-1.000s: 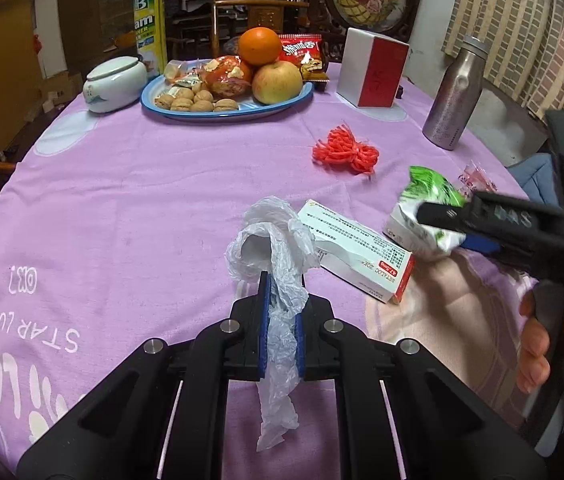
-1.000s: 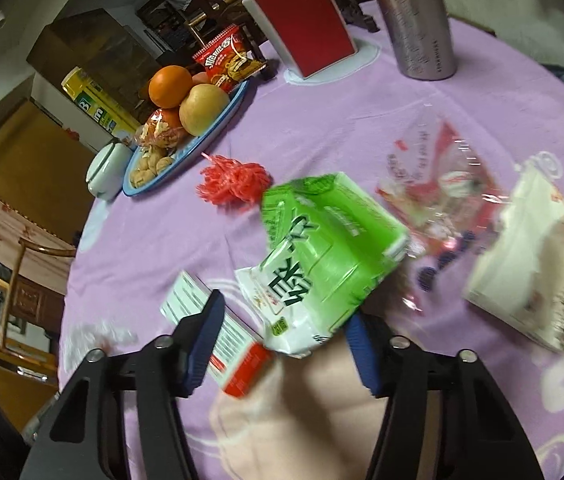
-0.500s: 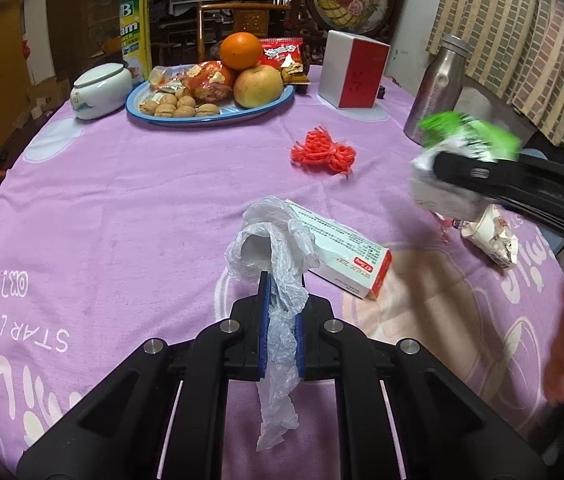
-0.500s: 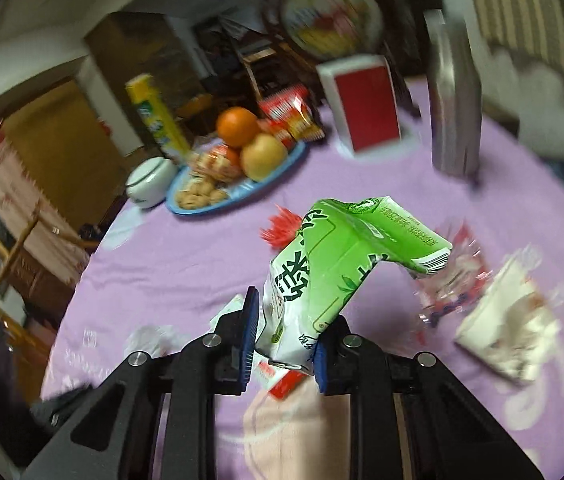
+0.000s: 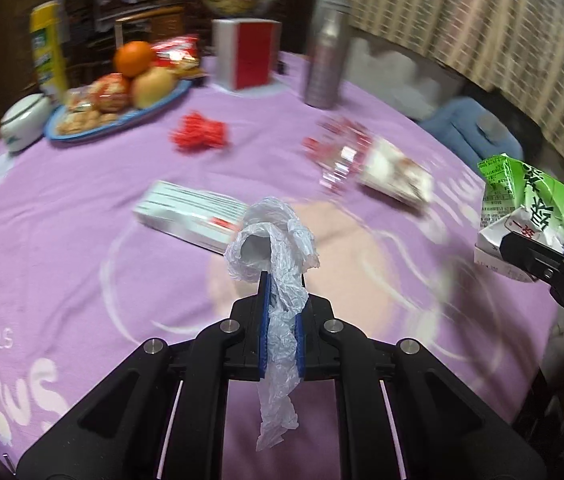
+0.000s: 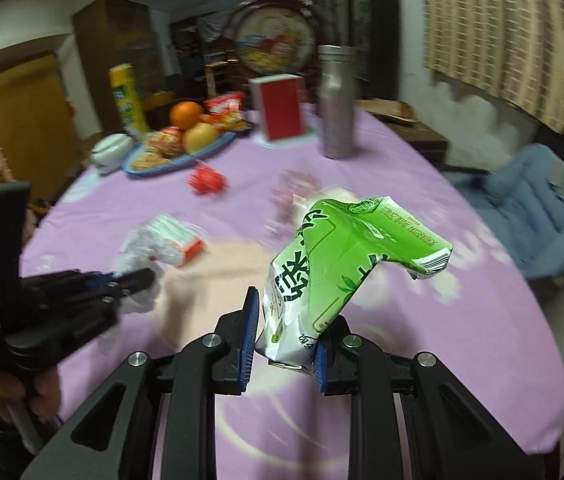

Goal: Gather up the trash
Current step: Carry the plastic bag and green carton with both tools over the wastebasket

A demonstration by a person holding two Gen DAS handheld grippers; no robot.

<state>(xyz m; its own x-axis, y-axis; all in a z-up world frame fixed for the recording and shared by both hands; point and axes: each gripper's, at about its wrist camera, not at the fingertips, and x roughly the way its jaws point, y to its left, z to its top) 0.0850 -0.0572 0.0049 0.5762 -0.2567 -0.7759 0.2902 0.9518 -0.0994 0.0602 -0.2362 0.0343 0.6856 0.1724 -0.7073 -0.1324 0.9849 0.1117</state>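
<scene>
My left gripper [image 5: 280, 280] is shut on a crumpled clear plastic bag [image 5: 271, 236] and holds it above the purple table [image 5: 61, 208]. My right gripper [image 6: 284, 320] is shut on a crushed green and white carton [image 6: 342, 256], lifted off the table; the carton also shows at the right edge of the left wrist view [image 5: 522, 208]. On the table lie a white and red box [image 5: 189, 218], a red net scrap [image 5: 199, 138], a clear red wrapper [image 5: 338, 154] and a crumpled white wrapper [image 5: 396, 176].
At the back stand a blue plate of fruit and nuts [image 5: 117, 96], a white lidded pot [image 5: 25, 120], a yellow carton [image 5: 47, 48], a red and white box [image 5: 247, 54] and a metal bottle [image 5: 328, 68]. A blue chair [image 6: 530, 204] stands beside the table's right edge.
My right gripper closed on the green carton, lifted it off the table and carried it right. My left gripper, still holding the plastic bag, has swung to the right.
</scene>
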